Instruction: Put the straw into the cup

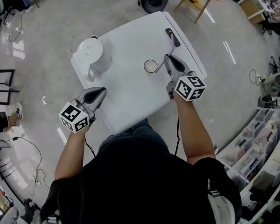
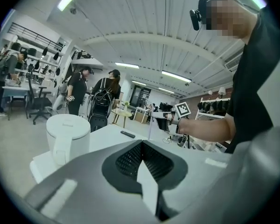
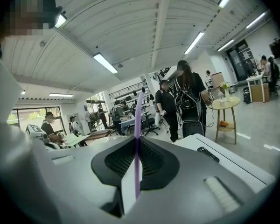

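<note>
Right gripper (image 1: 169,59) pinches the purple straw (image 3: 138,139) near the cup (image 1: 150,66); left gripper (image 1: 101,91) jaws pressed together.

No word, number or brand could be read in any of the views. The marker cube (image 1: 190,87) on the right gripper (image 1: 169,59), right of centre in the head view, and the marker cube (image 1: 74,117) on the left gripper (image 1: 101,92), at lower left, bore only black-and-white square patterns, with no letters or digits. In the left gripper view, at left of centre, the white kettle (image 2: 67,138) carried a faint mark near its lid, possibly a logo, but it was too blurred to read.
</note>
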The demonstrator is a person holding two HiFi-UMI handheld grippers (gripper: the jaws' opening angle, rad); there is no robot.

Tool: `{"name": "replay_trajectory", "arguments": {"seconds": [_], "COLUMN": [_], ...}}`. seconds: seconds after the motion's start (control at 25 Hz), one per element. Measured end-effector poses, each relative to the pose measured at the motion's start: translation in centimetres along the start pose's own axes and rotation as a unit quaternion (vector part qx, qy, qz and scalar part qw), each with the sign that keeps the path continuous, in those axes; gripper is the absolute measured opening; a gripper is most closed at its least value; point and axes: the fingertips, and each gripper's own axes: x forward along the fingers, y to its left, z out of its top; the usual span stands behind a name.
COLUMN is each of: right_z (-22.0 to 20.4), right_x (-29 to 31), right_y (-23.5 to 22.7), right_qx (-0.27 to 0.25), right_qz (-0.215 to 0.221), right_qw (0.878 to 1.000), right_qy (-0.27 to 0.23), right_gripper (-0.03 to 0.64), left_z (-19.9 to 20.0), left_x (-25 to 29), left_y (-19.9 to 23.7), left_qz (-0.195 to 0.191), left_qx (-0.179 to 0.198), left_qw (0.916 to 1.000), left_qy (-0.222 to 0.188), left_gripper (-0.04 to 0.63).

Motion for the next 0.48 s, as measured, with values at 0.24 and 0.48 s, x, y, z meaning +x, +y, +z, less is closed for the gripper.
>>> {"name": "replay_trajectory", "arguments": {"seconds": [0.24, 0.48], "right_z": [-1.8, -3.5], "right_x": [2.5, 4.0], "right_y": [-0.8, -2.3], "right_qx": [0.007, 0.014], "right_qz": [0.015, 0.022], "right_qw": [1.000, 0.999], "right_qy": [0.020, 0.037], "right_gripper": [0.051, 0.051], "left_z": [-0.6, -1.2], "left_x": [1.2, 2.5], "left_y": [1.0, 1.5], "left_qz": [0.011, 0.017], "left_qx": [-0.012, -0.025], "left_qw": [0.9999, 0.9995], "left_qy": [0.004, 0.009], "left_gripper": [0.000, 0.000]}}
